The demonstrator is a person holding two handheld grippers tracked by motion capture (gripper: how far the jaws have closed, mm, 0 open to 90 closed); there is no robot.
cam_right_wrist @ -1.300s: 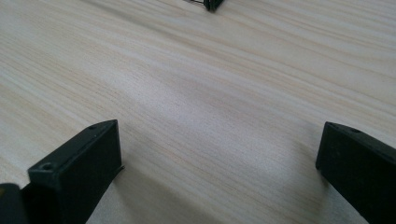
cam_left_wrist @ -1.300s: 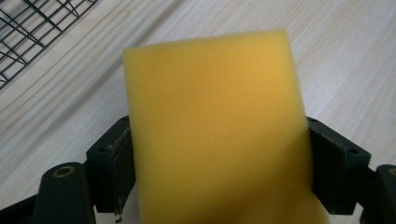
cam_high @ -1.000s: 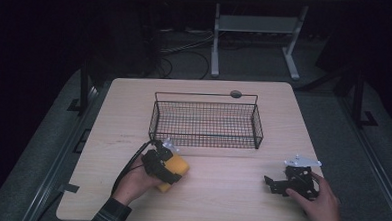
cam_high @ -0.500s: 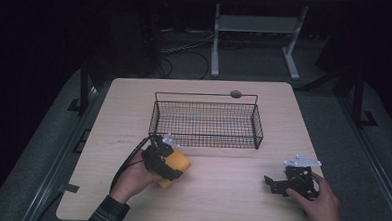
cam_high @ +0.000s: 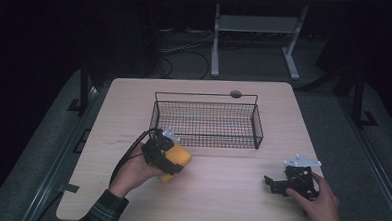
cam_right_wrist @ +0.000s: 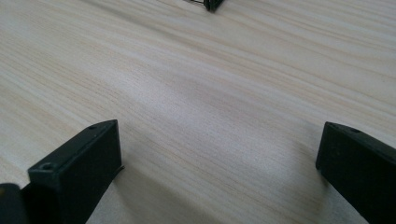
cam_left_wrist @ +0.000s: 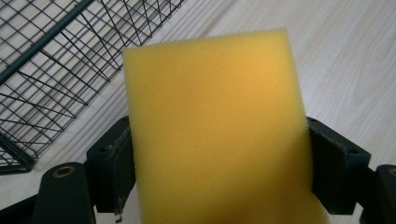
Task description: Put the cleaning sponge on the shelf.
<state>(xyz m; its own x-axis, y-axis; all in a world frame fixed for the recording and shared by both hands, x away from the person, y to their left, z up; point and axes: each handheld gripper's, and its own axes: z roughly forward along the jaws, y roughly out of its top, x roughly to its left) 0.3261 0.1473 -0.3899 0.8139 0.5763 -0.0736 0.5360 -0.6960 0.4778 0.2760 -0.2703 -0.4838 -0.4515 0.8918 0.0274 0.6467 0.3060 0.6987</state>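
My left gripper [cam_high: 174,159] is shut on a yellow sponge [cam_high: 178,157], held just above the table in front of the left end of a black wire basket [cam_high: 207,105]. In the left gripper view the sponge [cam_left_wrist: 215,126] stands between the two black jaws, with the basket's mesh [cam_left_wrist: 51,60] to its upper left. At the front right of the table my right gripper [cam_high: 276,185] rests open, jaws spread wide. The right gripper view has bare wood between the jaws and my right gripper [cam_right_wrist: 219,163] holds nothing.
The light wooden table [cam_high: 230,192] has bare room between the two hands. A small round dark object [cam_high: 235,94] lies behind the basket near the far edge. Beyond the table are dark floor, cables and a white stand [cam_high: 217,46].
My left gripper has carried the sponge up and forward, closer to the basket's front left corner. The right gripper has stayed in place.
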